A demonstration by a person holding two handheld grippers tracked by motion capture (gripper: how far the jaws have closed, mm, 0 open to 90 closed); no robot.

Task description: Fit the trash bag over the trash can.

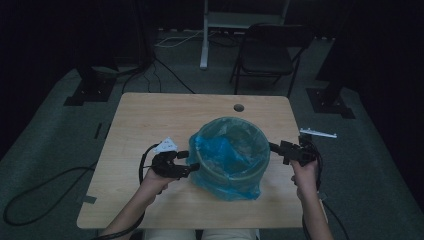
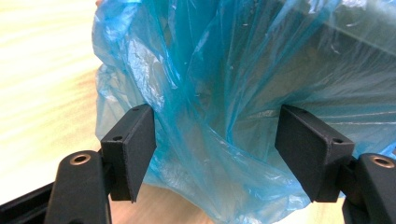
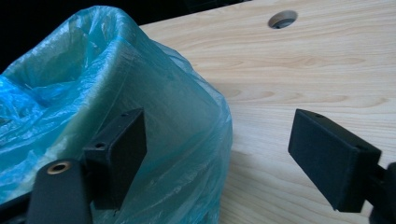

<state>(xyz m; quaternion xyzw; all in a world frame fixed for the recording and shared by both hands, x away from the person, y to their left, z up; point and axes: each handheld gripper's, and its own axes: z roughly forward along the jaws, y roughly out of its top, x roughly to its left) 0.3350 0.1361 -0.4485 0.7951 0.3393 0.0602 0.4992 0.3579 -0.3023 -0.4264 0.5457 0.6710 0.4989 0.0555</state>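
**Bag-lined bin sits between two spread grippers, film closer to the left one**

The table (image 1: 150,115) carries one large thing near its middle: a round bin (image 1: 231,172) standing upright, lined with a blue plastic bag (image 1: 227,150) whose edge is folded over the rim and hangs down the outer wall in loose folds. The bin lies between the person's two hands, so each gripper faces it from its own side, pointing inward across the table.

The left gripper (image 1: 189,161) is the nearer one. In the left gripper view, its jaws stand apart with a thick fold of the bag (image 2: 219,130) hanging in the gap; the film brushes the inner face of one jaw, but the pads do not squeeze it, so nothing is pinched yet. A short closing would likely catch that fold.

The right gripper (image 1: 280,149) sits just off the bin's opposite rim. In the right gripper view, its jaws are spread wide: one lies against the bag-covered wall (image 3: 187,140), the other hangs over bare wood well to the side. Judging by that, the right hand would need to shift toward the bin before its jaws could straddle the film.
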